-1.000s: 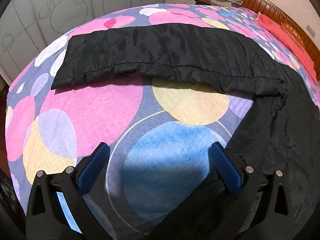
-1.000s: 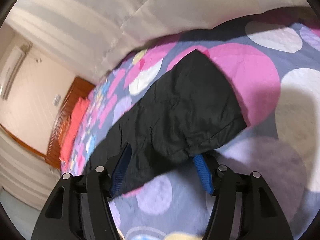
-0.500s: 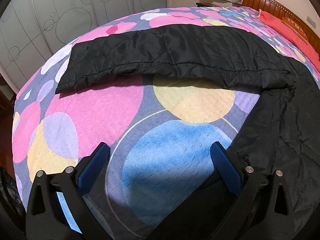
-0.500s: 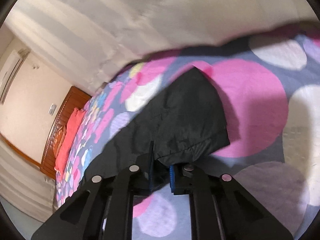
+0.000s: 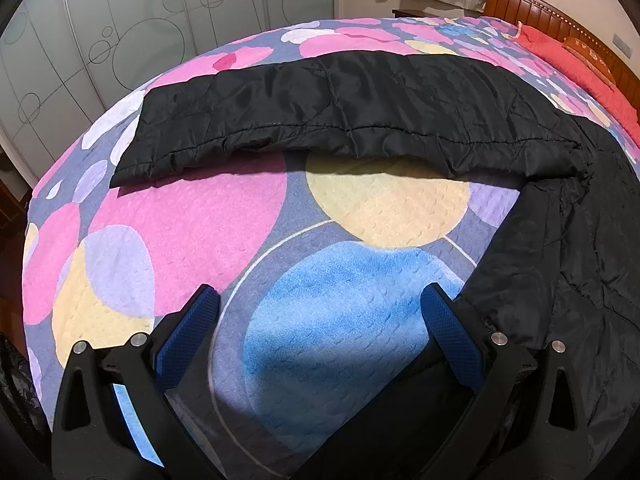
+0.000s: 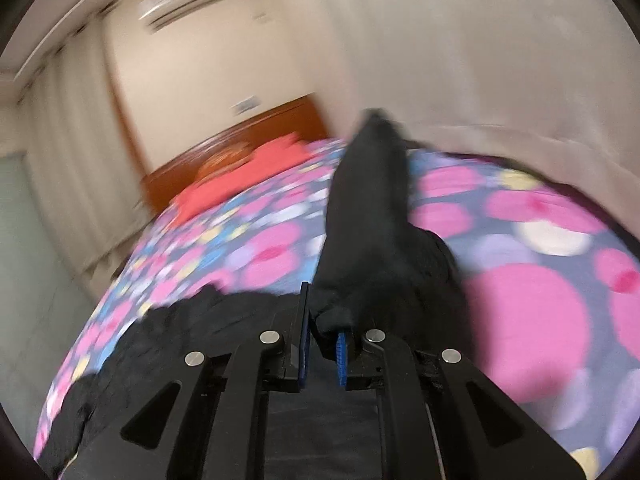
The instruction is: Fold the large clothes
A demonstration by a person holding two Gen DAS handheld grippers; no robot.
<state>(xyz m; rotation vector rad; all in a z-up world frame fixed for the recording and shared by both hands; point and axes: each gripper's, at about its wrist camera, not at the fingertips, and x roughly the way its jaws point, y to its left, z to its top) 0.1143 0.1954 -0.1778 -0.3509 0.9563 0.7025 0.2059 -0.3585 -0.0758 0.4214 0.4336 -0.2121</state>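
A black quilted jacket lies on the bed. In the left wrist view one long sleeve (image 5: 352,116) stretches flat across the far side and the body (image 5: 580,272) fills the right edge. My left gripper (image 5: 320,320) hovers open above the bedspread with nothing between its blue pads (image 5: 188,332). In the blurred right wrist view my right gripper (image 6: 322,340) is shut on the cuff end of the other sleeve (image 6: 368,216), which is lifted off the bed and trails away from the jaws. More black fabric (image 6: 168,336) lies below at the left.
The bedspread (image 5: 192,224) has pink, yellow, blue and lilac circles. A wooden headboard (image 5: 560,28) and red pillows (image 5: 576,68) stand at the far right. Frosted wardrobe doors (image 5: 120,40) line the left, and curtains (image 6: 480,60) hang beyond the bed.
The right gripper closed on the sleeve's cuff, then swung up and sideways with it while rolling. The left gripper stayed about where it was, still open.
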